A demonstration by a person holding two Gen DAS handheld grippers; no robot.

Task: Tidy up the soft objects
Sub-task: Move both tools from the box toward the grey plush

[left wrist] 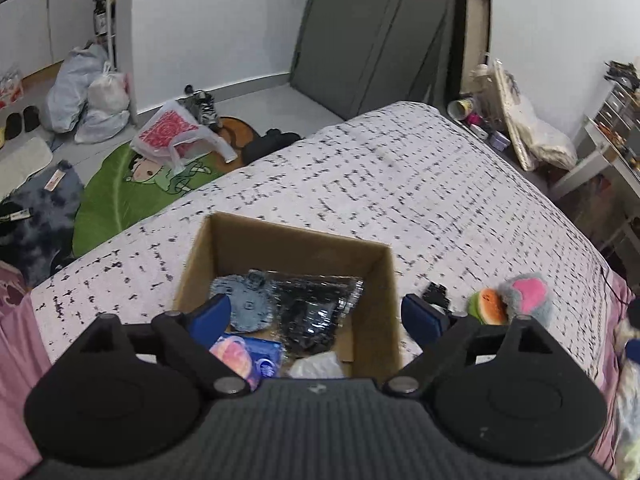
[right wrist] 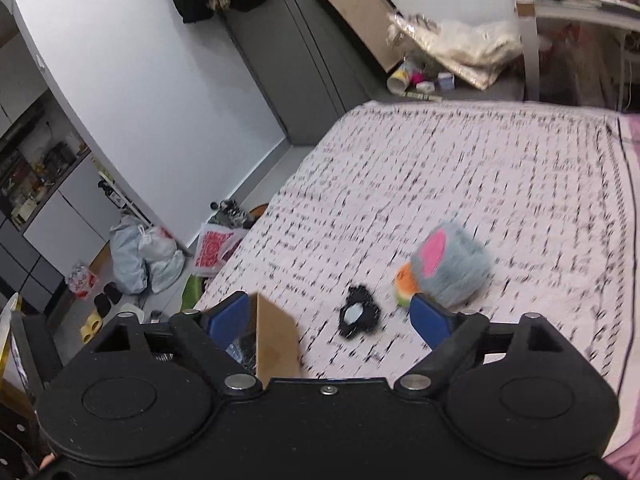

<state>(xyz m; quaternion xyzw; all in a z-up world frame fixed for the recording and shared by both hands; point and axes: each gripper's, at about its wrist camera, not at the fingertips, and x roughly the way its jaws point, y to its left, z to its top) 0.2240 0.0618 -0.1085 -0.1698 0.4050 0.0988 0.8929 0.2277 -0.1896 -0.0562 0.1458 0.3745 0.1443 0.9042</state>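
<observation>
An open cardboard box (left wrist: 384, 304) stands on the bed; its corner shows in the right wrist view (right wrist: 276, 344). Inside lie a blue-grey soft piece (left wrist: 246, 300), a shiny dark foil bag (left wrist: 316, 312), a pink and blue item (left wrist: 248, 358) and something white (left wrist: 318, 366). My left gripper (left wrist: 316, 314) is open and empty above the box. On the bed to the right lie a grey plush with a pink heart (left wrist: 526, 298) (right wrist: 452, 264), a watermelon-slice plush (left wrist: 488, 306) (right wrist: 404, 284) and a small black plush (left wrist: 434, 294) (right wrist: 358, 316). My right gripper (right wrist: 330, 318) is open and empty above the bed, near the black plush.
The bed cover (left wrist: 400, 184) (right wrist: 460, 176) is white with black marks. On the floor to the left lie a green mat (left wrist: 120, 192), plastic bags (left wrist: 92, 92) and a red-patterned bag (left wrist: 172, 132). A grey wardrobe (left wrist: 372, 28) stands behind. Clutter (right wrist: 452, 52) and a desk (right wrist: 580, 12) stand beyond the bed.
</observation>
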